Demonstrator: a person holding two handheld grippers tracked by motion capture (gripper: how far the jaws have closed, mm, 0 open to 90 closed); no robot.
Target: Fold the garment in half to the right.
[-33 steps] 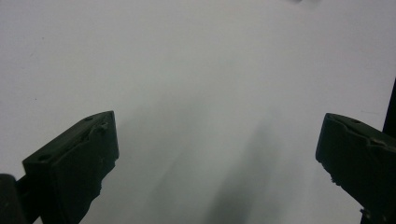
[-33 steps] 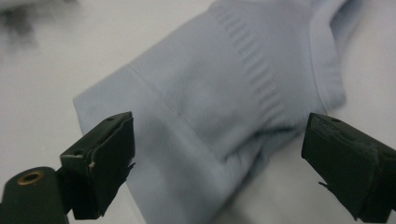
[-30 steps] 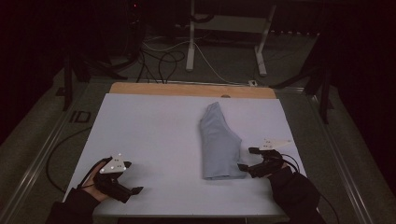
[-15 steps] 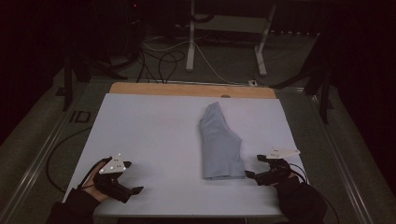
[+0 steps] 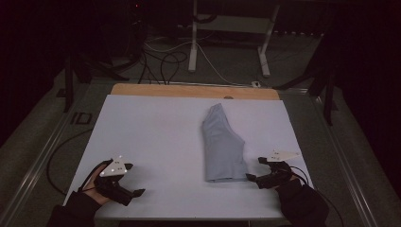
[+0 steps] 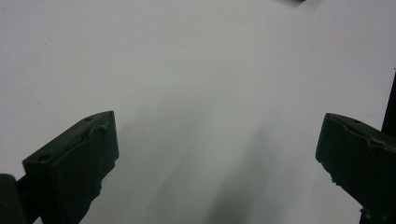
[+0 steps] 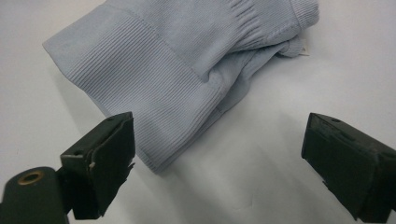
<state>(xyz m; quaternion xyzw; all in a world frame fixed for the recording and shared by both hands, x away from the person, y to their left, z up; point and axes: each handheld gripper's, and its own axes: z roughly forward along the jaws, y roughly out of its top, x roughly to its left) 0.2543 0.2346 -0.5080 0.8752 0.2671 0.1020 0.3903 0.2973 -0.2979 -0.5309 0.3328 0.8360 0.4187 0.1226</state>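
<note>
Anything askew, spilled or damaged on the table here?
Nothing stands out. The folded garment lies flat on the white sheet, slightly tilted. Both the left gripper and right gripper are open, holding nothing.

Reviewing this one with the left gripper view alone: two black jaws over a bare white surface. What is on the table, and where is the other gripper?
Observer: A folded light blue garment lies right of centre on the white table, lengthwise away from the person.
Operator: Is the right gripper on it?
Observer: No. The right gripper is open, its jaws wide apart just off the garment's near ribbed hem, clamping nothing.
Operator: And my left gripper, where does it sit?
Observer: The left gripper is at the table's near left corner, far from the garment.
</note>
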